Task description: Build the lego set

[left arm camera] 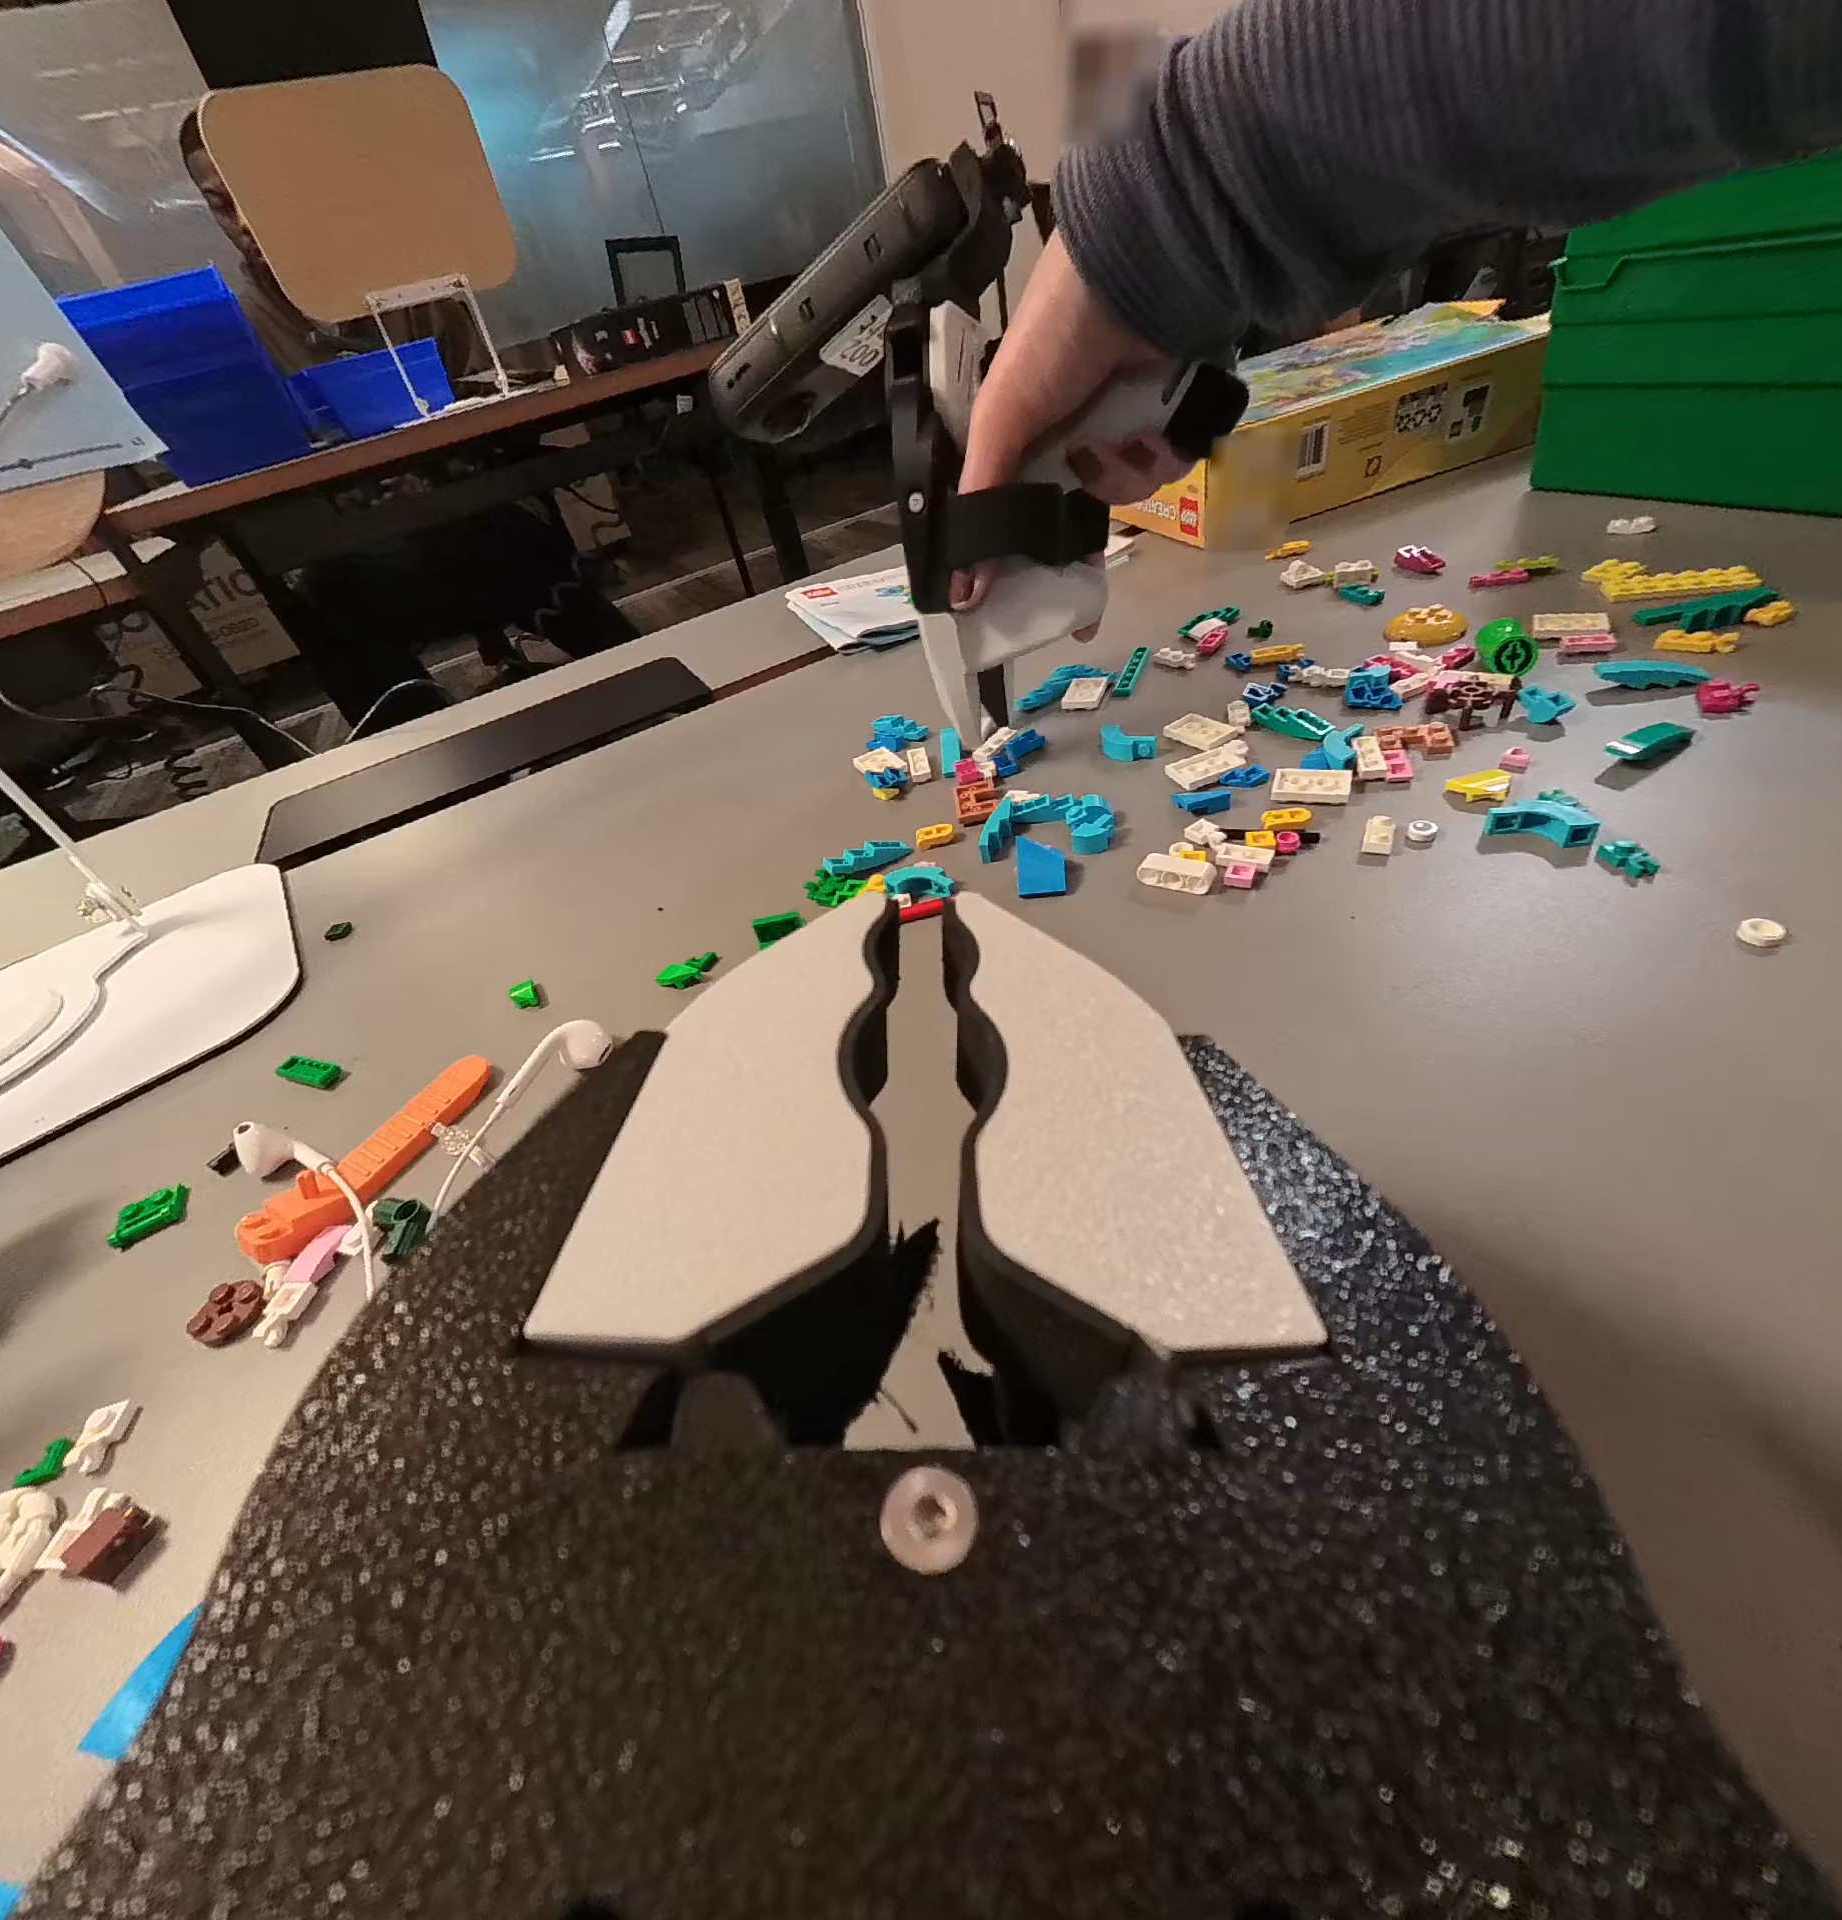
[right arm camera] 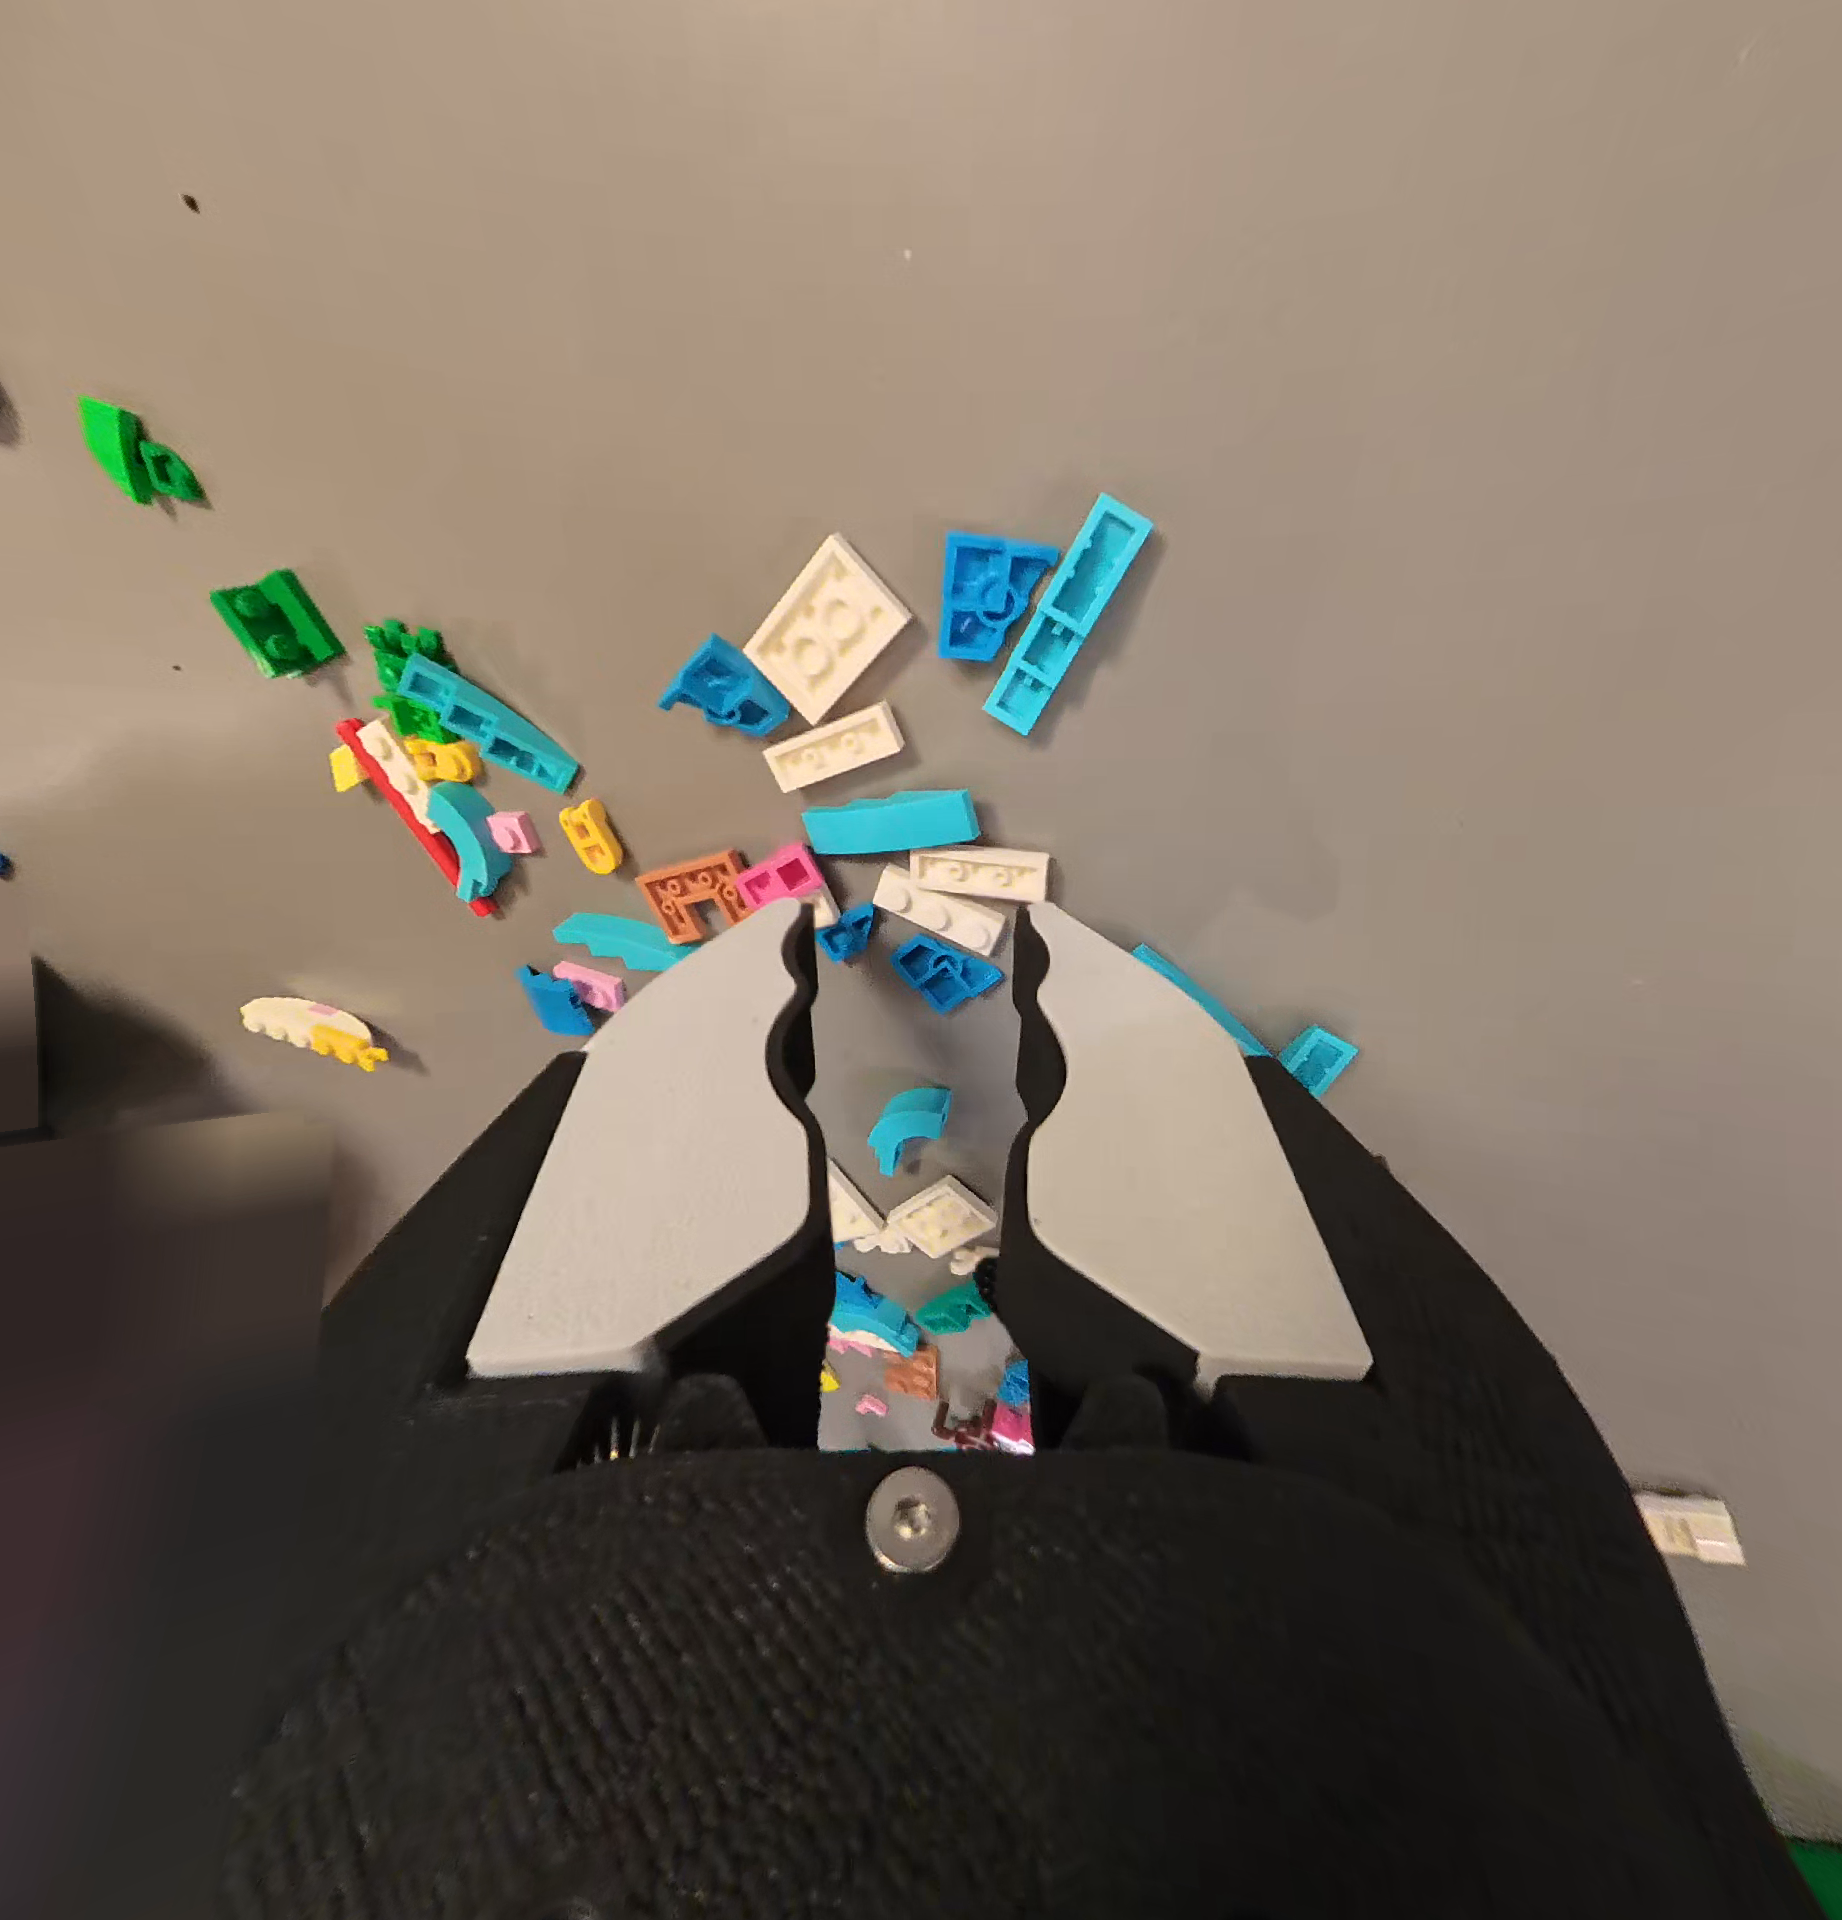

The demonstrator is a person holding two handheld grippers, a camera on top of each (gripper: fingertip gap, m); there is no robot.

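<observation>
Sub-assembly: my left claw is clenched on a small build with a red strip and a teal arch, held just above the tabletop at the near edge of the loose brick pile
Progress: early, I judge; what I hold is only a few parts, and nearly all the bricks lie unjoined
Still to do: most of the set, by the look of the pile
Right claw: my right claw is released, jaws apart, pointing down over the near-left part of the pile; nothing is between them
Under the right claw: a dark blue piece and a white plate lie at the fingertips, a brown bracket and a pink brick touching just left of them
Crowding: pieces here lie edge to edge, so I judge a clean pinch on one brick is tight
Open room: bare tabletop beyond the pile in the right wrist view, and to the right of my left claw
Left of the pile: green bits, an orange brick separator and white earphones
Behind the pile: the yellow set box, a green bin, and the instruction booklet near the far tabletop edge
Edge: a dark strip and a white pad bound the tabletop further left
</observation>
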